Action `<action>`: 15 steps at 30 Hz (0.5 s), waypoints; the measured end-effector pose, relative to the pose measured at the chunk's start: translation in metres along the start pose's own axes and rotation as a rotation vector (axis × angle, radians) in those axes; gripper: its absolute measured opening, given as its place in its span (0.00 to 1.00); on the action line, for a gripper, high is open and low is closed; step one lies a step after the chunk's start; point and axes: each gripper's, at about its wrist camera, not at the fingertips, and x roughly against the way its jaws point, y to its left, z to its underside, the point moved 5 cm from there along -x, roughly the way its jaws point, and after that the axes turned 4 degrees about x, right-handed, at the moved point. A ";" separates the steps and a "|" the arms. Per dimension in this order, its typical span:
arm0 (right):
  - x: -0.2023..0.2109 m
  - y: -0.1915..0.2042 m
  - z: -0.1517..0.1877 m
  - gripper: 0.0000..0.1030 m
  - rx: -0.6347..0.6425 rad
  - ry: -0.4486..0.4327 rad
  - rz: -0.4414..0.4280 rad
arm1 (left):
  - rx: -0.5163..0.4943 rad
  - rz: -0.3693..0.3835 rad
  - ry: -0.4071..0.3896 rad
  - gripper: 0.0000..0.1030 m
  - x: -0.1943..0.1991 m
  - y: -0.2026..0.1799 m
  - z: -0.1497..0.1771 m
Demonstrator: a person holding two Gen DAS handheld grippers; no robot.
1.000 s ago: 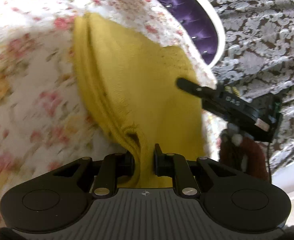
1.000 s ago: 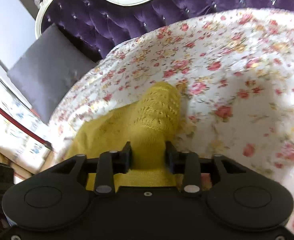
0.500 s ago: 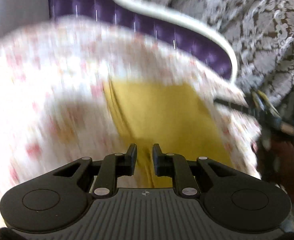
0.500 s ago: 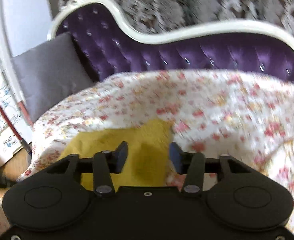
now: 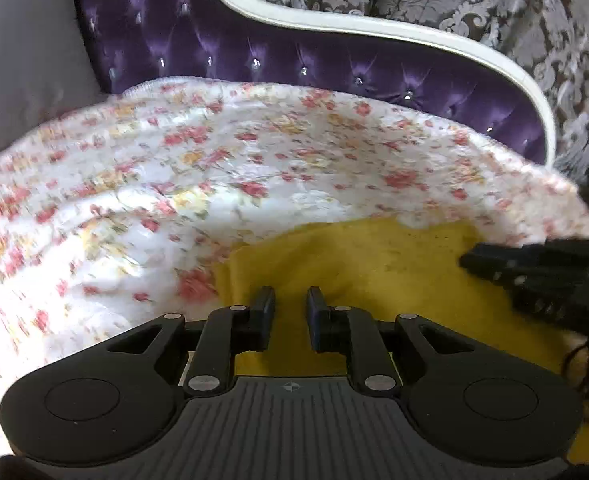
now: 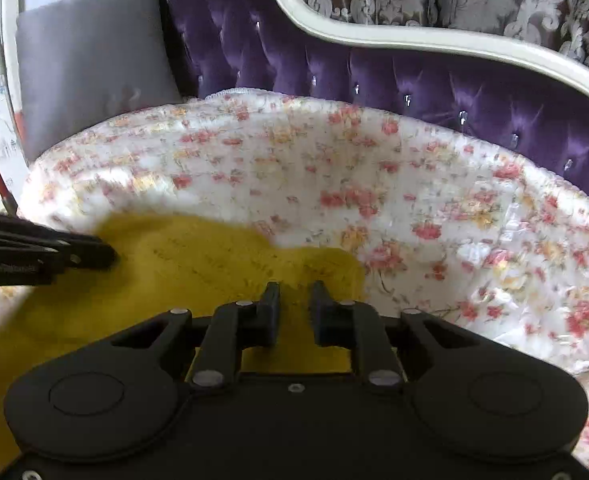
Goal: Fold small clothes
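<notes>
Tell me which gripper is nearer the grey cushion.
Left. The left gripper works the yellow knit garment on the side toward the grey cushion; the right gripper sits at the garment's far corner, farther from it.

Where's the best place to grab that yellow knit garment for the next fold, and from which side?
Probably the yellow knit garment is best taken at its two far corners, where its edge meets the floral blanket. It lies flat, so each gripper should likely come in low from the near side and pinch a corner edge: left gripper, right gripper.
</notes>
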 end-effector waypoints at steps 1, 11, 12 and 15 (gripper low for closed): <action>-0.003 -0.002 0.001 0.17 -0.011 -0.010 -0.009 | -0.024 -0.022 -0.001 0.19 0.000 0.002 0.002; 0.026 -0.004 -0.012 0.36 -0.037 -0.095 -0.020 | 0.056 0.018 -0.029 0.19 0.033 0.006 -0.013; 0.037 -0.002 -0.013 0.36 -0.032 -0.110 -0.025 | 0.048 0.029 -0.043 0.21 0.041 0.003 -0.013; 0.067 0.005 -0.004 0.53 -0.019 -0.118 -0.045 | 0.018 0.071 -0.044 0.30 0.066 -0.011 -0.001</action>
